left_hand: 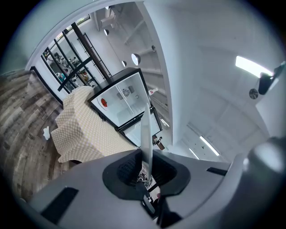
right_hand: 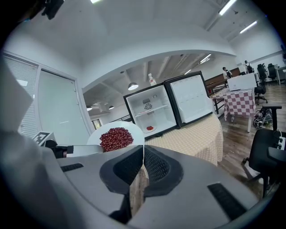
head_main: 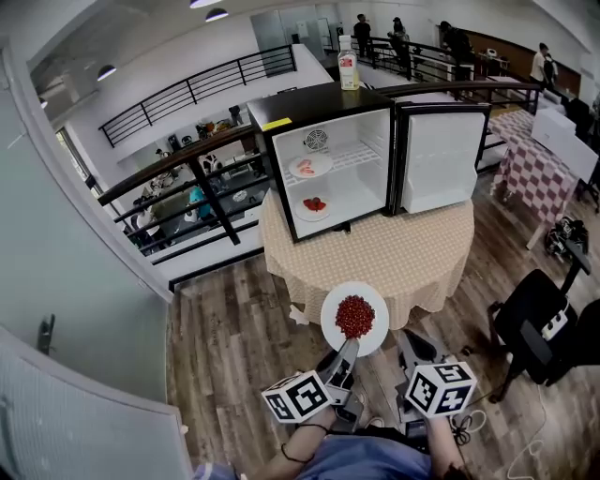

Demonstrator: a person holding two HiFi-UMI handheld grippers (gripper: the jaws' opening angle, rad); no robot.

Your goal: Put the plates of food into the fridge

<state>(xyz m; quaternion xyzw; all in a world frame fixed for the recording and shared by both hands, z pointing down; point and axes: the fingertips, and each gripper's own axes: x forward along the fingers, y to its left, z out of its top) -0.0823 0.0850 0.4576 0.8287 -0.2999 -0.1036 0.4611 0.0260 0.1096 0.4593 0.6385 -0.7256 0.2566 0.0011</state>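
Left claw (head_main: 344, 354) pinches the near rim of the plate (head_main: 330, 313).

You stand on a wooden plank floor (head_main: 234, 328) of grey-brown colour. In front of you is a round table (head_main: 403, 262), covered with a beige checked cloth that hangs down at its sides. To your right stands a black office chair (head_main: 534, 323), and further back a second table (head_main: 530, 164) with a red and white checked cloth. Behind the round table runs a dark railing (head_main: 192, 159), and a lower level shows beyond it. At your left is a frosted glass partition (head_main: 66, 272). The walls are white. Round ceiling lamps (head_main: 217, 14) and long light strips (right_hand: 225, 6) are lit.
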